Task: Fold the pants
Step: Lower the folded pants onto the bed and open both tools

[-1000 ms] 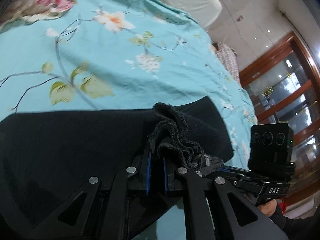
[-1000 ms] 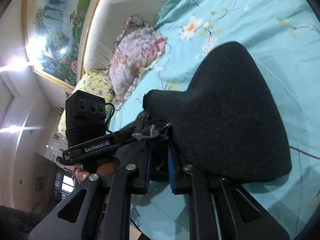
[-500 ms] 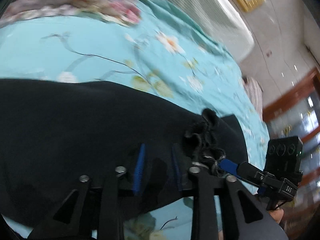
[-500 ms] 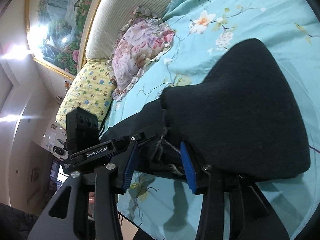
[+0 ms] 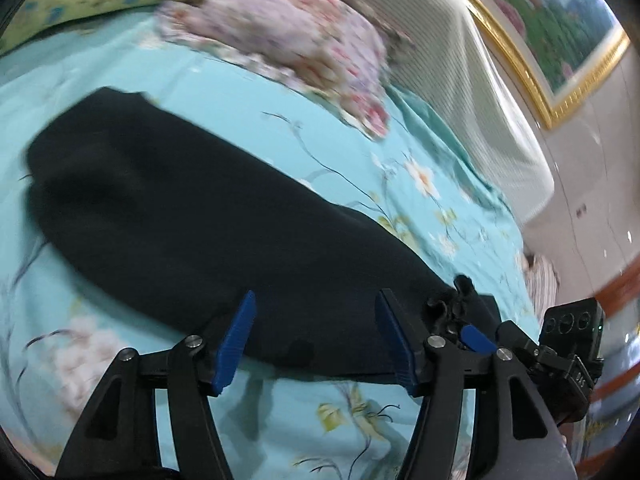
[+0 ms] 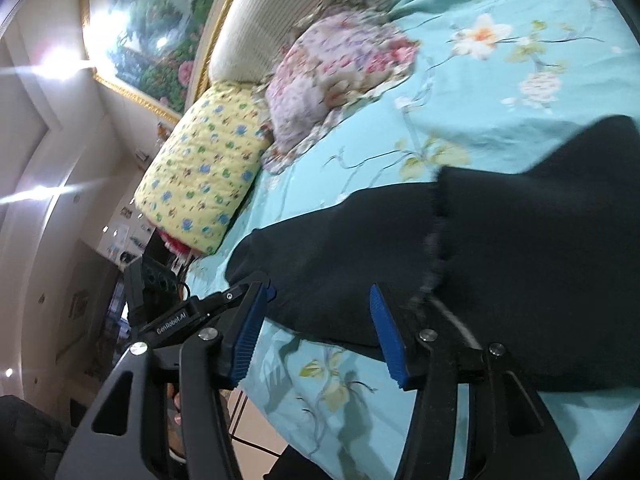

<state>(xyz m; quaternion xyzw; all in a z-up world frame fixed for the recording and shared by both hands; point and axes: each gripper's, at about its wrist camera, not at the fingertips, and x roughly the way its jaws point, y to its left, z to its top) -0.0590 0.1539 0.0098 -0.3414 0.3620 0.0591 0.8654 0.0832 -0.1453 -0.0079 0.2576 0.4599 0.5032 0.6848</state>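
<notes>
We see the black pants [image 5: 192,216] lying flat on the bed [image 5: 420,412], which has a light blue sheet with flowers on it. In the left view the pants stretch from about 10 o'clock down to about 4 o'clock, folded into one long dark shape. Our left gripper [image 5: 316,340] sits at 6 o'clock with its blue fingers [image 5: 234,340] spread wide apart, and they hold nothing. The near edge of the pants lies between and just behind the fingers. At 4 o'clock we see the right gripper's blue fingertip beside a bunched bit of the cloth, but we cannot tell if it touches. In the right view our right gripper [image 6: 320,332] is at 6 o'clock, and its blue fingers [image 6: 386,336] are spread wide too, holding nothing. The pants [image 6: 520,260] fill the side from 3 o'clock to the middle, with one layer lying on top of another and a fuzzy edge running down toward the right finger. A yellow pillow [image 6: 200,184] with little blue spots sits at 9 o'clock. A pink flowery pillow [image 6: 340,68] is at 12 o'clock, touching the yellow one. Behind them is a pale striped headboard [image 6: 256,32], and above it hangs a painting [image 6: 160,28] in a gold frame at 11 o'clock.
</notes>
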